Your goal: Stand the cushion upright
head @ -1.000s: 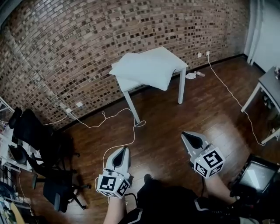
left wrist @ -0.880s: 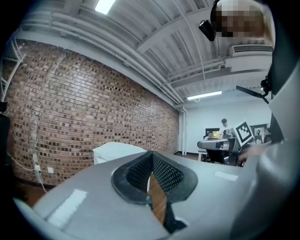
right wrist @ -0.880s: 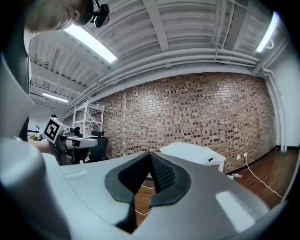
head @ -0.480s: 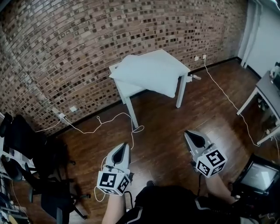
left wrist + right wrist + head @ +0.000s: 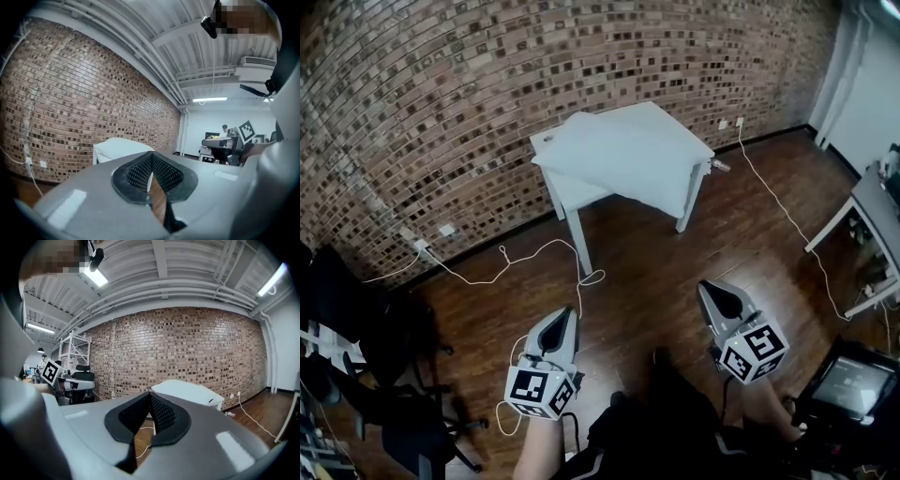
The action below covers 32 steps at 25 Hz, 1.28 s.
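**Head view, with both gripper views.** The white cushion lies flat on a small white surface standing against the brick wall. Its near edge droops over the front of the surface, toward the person. The left tool and the right tool are held low in the foreground above the dark wooden floor, side by side and well apart from the cushion. Each tool has its jaws pressed together with nothing between them (in both gripper views the ribbed pads meet at the tips). A white cable trails across the floor near the surface's leg.
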Each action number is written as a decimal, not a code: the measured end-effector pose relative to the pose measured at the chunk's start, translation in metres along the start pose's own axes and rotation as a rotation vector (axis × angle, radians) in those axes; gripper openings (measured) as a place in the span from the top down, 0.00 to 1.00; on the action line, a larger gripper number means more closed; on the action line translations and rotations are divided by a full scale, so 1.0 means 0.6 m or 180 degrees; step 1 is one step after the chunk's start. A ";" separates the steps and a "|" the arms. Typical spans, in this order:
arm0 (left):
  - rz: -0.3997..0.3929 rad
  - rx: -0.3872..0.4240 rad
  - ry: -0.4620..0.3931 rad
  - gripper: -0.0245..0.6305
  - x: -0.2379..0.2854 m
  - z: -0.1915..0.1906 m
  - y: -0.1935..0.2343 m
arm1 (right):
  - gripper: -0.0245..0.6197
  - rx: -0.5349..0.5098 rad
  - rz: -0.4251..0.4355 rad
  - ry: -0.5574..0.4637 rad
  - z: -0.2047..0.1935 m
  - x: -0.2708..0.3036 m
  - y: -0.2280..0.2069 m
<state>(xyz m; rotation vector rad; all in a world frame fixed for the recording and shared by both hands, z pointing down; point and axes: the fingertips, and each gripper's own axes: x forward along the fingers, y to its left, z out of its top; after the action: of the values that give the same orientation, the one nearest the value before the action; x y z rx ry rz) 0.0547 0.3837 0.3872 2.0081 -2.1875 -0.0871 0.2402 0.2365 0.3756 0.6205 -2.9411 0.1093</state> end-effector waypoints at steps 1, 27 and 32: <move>0.0021 0.0004 0.0025 0.96 0.014 0.001 0.005 | 0.95 0.0027 0.0016 0.0006 0.000 0.016 -0.012; 0.0580 0.0215 0.0271 0.96 0.467 0.038 0.085 | 0.95 0.0098 0.0591 -0.0043 0.025 0.331 -0.362; 0.0479 0.0199 0.0327 0.96 0.530 0.032 0.137 | 0.95 0.0215 0.0461 0.0037 0.012 0.393 -0.398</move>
<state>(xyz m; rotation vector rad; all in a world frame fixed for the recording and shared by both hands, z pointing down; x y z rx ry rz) -0.0540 0.0742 0.4084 1.8269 -2.2930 0.1025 0.1227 -0.0757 0.4129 0.4127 -2.9790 0.2270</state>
